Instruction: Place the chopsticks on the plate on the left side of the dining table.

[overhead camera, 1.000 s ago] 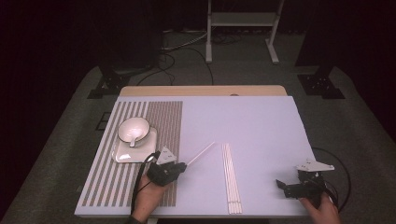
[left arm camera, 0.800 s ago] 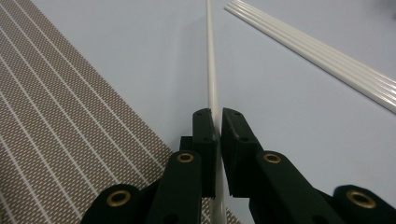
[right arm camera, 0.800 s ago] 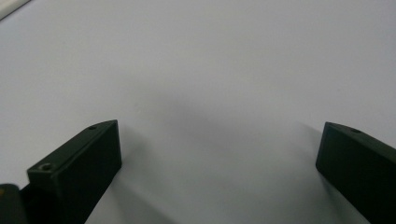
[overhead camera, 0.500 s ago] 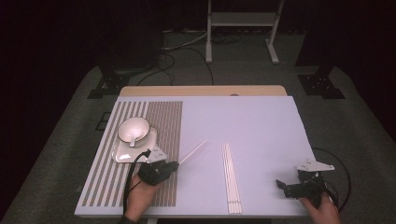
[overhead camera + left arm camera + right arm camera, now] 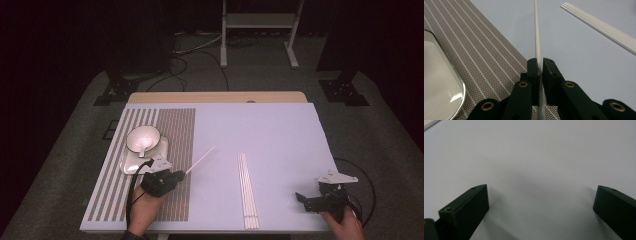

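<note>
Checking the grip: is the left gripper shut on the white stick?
Yes: the left gripper fingers pinch the white stick.

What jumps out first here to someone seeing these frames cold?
The left gripper, over the edge of the striped placemat, is clamped on a single thin white stick that points out over the pale table. A neat row of matching sticks lies mid-table. The right gripper rests with its jaws wide apart near the table's front right corner.

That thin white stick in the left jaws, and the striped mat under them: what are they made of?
The stick looks like smooth, glossy plastic, though coated wood is possible. The striped mat looks like woven vinyl or fabric: a fine dotted brown weave with pale lines, matte.
</note>
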`<state>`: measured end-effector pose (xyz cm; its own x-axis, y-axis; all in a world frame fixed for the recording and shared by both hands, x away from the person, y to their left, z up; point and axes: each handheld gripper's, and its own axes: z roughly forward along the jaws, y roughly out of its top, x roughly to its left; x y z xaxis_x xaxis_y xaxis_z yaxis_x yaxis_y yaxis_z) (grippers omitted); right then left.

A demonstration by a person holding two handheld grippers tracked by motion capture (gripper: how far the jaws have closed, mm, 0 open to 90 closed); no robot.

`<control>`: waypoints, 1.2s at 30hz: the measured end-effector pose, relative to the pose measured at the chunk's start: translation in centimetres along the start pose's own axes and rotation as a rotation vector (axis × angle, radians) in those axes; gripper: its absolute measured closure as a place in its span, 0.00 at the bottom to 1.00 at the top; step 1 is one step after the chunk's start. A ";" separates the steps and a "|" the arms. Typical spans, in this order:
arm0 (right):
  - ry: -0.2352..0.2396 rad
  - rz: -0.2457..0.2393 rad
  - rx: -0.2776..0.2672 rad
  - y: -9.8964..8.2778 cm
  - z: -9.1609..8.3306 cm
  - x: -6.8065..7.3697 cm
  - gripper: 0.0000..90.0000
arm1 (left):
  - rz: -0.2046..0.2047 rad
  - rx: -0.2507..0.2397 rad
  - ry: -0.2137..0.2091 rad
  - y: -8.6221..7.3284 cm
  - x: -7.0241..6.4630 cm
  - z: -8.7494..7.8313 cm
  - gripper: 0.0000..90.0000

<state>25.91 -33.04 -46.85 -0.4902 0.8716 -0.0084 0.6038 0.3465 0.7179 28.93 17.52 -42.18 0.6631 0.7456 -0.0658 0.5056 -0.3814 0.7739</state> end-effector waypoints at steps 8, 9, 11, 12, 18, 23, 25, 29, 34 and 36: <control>0.000 0.000 0.000 0.0 0.0 0.0 0.00 | -0.019 -0.004 0.021 -0.2 0.9 -0.6 0.94; 0.000 0.000 0.000 0.0 0.0 0.0 0.00 | -0.019 -0.003 0.027 -0.2 1.0 -0.7 0.94; 0.000 0.000 0.000 0.0 0.0 0.0 0.00 | -0.020 -0.002 0.034 -0.3 1.3 -0.8 0.94; 0.000 0.000 0.000 0.0 0.0 0.0 0.00 | -0.024 -0.004 0.038 -0.3 1.4 -0.9 0.94; 0.000 0.000 0.000 0.0 0.0 0.0 0.00 | -0.035 -0.002 0.052 -0.5 2.1 -1.2 0.94; 0.000 0.000 0.000 0.0 0.0 0.0 0.00 | -0.045 -0.007 0.071 -0.6 2.7 -1.5 0.94; 0.000 0.000 0.000 0.0 0.0 0.0 0.00 | -0.046 -0.003 0.079 -0.6 3.0 -1.6 0.94; 0.000 0.000 0.000 0.0 0.0 0.0 0.00 | -0.059 -0.009 0.093 -0.8 3.5 -1.8 0.94; 0.000 0.000 0.000 0.0 0.0 0.0 0.00 | -0.063 -0.003 0.115 -1.0 4.1 -2.0 0.94; 0.000 0.000 0.000 0.0 0.0 0.0 0.00 | -0.067 -0.004 0.123 -1.0 4.4 -2.1 0.94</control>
<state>25.91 -33.04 -46.85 -0.4901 0.8716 -0.0081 0.6040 0.3463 0.7178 30.15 22.32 -41.96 0.5553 0.8307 -0.0404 0.5445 -0.3264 0.7726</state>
